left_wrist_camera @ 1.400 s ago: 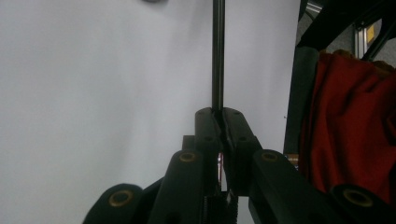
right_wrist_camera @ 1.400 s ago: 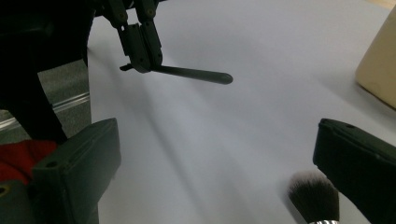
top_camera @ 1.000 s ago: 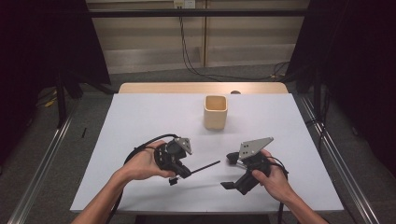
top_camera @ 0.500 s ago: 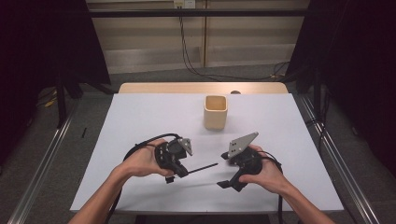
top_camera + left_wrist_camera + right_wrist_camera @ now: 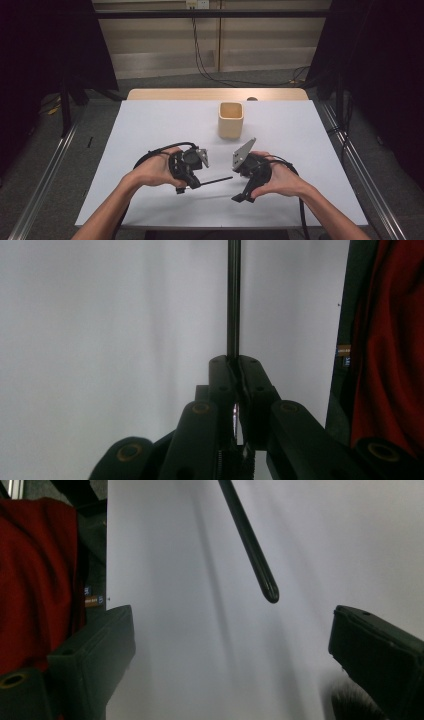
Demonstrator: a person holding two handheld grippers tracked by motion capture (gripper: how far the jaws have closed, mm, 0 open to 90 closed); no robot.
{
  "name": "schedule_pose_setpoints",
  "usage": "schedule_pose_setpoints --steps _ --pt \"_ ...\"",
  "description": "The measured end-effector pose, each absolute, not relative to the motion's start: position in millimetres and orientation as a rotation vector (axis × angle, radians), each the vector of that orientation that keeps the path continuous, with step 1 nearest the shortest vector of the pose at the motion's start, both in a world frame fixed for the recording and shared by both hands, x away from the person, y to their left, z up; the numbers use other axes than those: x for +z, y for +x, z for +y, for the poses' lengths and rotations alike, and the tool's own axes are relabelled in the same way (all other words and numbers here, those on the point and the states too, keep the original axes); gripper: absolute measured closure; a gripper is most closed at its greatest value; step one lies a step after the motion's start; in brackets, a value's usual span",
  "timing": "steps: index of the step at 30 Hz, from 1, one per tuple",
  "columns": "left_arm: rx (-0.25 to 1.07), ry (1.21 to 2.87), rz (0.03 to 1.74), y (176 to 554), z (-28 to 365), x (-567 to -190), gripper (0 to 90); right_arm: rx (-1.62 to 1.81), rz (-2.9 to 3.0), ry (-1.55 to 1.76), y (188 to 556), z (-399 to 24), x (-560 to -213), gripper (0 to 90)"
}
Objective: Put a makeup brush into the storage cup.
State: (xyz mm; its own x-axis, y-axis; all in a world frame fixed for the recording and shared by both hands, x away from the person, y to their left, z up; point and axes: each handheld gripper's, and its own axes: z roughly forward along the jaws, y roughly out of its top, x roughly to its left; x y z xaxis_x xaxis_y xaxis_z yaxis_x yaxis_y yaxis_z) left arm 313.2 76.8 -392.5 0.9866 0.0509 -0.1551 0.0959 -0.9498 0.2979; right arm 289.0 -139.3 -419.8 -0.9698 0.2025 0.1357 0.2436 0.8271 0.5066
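A thin black rod sticks out level to the right from my left gripper, which hovers low over the front middle of the white table. In the left gripper view the jaws of my left gripper are shut on the rod, which runs straight ahead. My right gripper is just right of the rod's free end, tilted down and left, jaws wide apart. In the right gripper view the rod's rounded tip hangs ahead of my open right gripper, touching neither jaw.
A beige square cup stands upright behind both grippers, near the middle of the table. Cables trail from each gripper toward the front edge. Red cloth of the person's clothing lies beyond the table's near edge.
My right gripper has moved left, closer to the rod's free end. The left gripper and the rod have stayed in place.
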Motion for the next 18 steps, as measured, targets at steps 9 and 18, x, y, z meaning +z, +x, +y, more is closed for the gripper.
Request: schedule_pose_setpoints --steps 9,18 --pt "-0.210 2.846 0.104 314 74 -394 85.8 -0.678 -2.936 -0.302 296 -131 -422 16.8" --pt "-0.216 2.867 0.079 314 70 -398 85.8 -0.670 -2.920 -0.205 305 -122 -420 42.0"
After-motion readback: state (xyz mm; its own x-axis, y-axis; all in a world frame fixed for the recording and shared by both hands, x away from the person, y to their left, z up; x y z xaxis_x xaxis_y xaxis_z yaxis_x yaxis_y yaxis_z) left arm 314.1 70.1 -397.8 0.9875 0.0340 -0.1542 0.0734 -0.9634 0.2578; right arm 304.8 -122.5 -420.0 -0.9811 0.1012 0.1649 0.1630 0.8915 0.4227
